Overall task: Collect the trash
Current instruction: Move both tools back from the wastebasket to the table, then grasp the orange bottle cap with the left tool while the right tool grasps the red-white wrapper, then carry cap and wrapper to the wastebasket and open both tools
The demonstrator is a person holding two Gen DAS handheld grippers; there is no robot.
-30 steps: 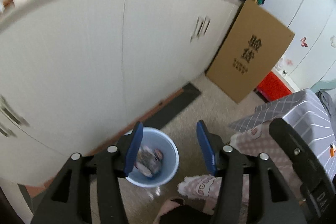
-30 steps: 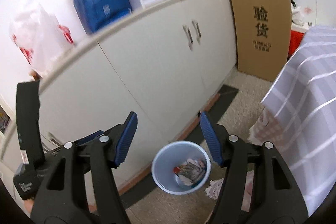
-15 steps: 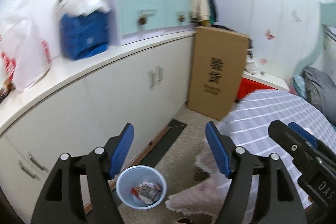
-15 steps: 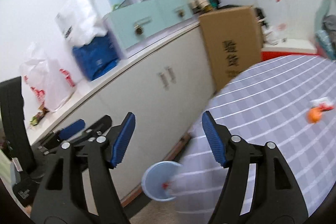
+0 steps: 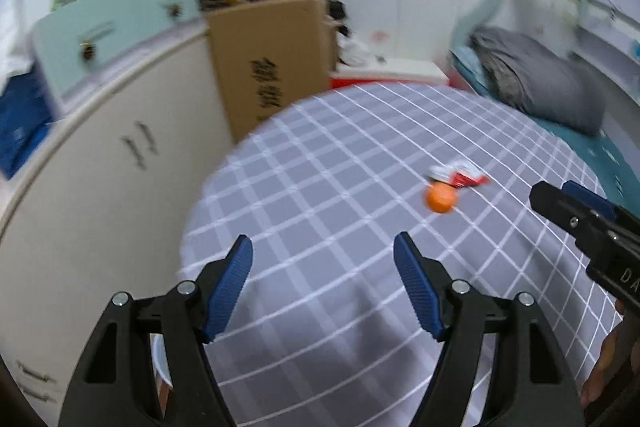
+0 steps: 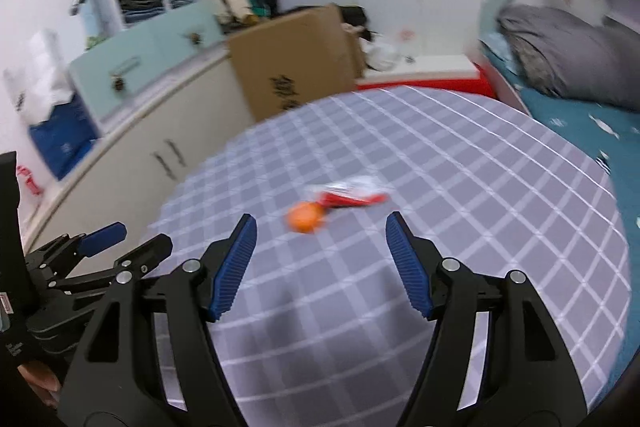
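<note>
A red and white wrapper (image 5: 460, 175) lies on the grey checked tablecloth (image 5: 340, 195), touching an orange ball (image 5: 441, 198). Both show in the right wrist view too: the wrapper (image 6: 352, 195) and the ball (image 6: 306, 218). My left gripper (image 5: 323, 255) is open and empty above the table's near left part, well short of them. My right gripper (image 6: 321, 234) is open and empty, just short of the ball and wrapper. A sliver of the blue bin (image 5: 160, 367) shows behind my left gripper's finger.
White cabinets (image 5: 100, 187) run along the left with a cardboard box (image 5: 272, 67) leaning at their far end. A bed with a grey blanket (image 5: 536, 75) is at the right. A red box (image 6: 420, 83) stands behind the table.
Both grippers swung up and right from the bin on the floor to the table top. The ball and wrapper came into view. Both stayed open.
</note>
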